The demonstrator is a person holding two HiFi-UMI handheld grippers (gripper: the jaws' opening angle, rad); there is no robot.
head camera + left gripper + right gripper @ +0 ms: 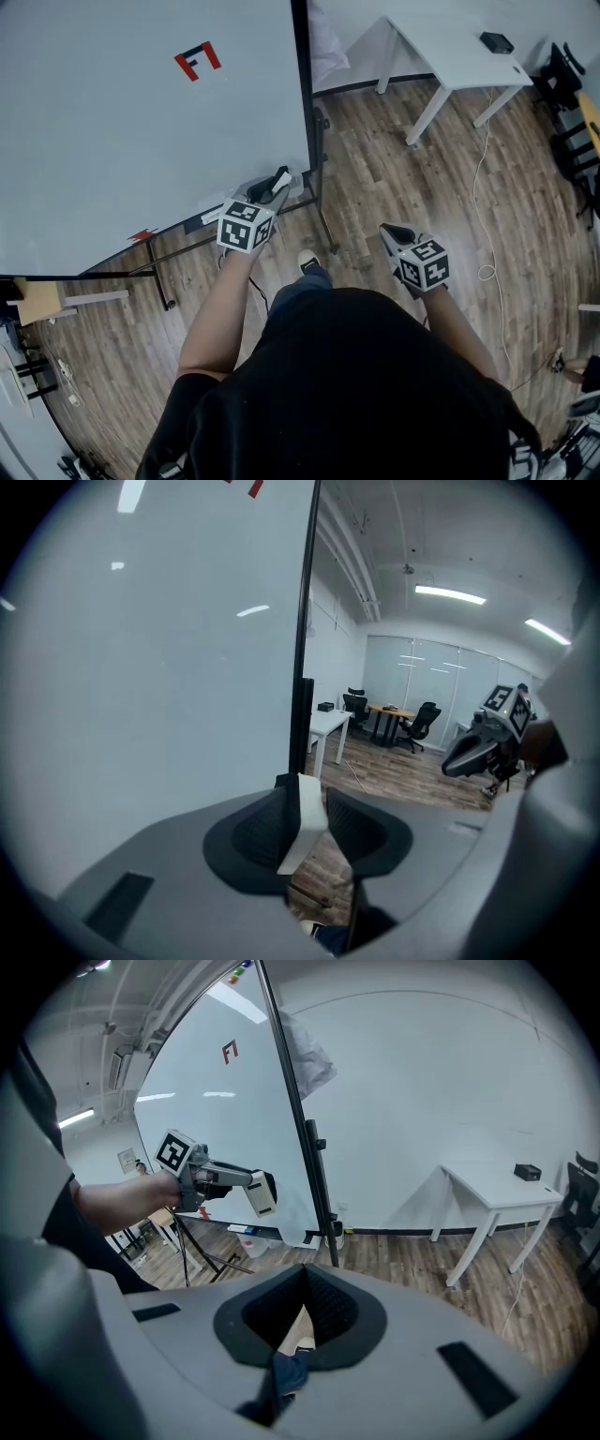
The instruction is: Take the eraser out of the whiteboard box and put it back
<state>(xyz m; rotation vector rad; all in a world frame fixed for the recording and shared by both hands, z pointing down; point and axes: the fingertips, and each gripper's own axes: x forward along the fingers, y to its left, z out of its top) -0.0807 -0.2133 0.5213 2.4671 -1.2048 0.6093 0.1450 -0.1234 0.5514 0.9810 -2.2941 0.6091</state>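
Your left gripper (277,183), carried forward on your bare, outstretched left forearm (220,314), has its jaws clamped on a white eraser (304,819). Your right gripper (392,232), well apart on your right side, points ahead, its jaws pressed together with nothing between them.
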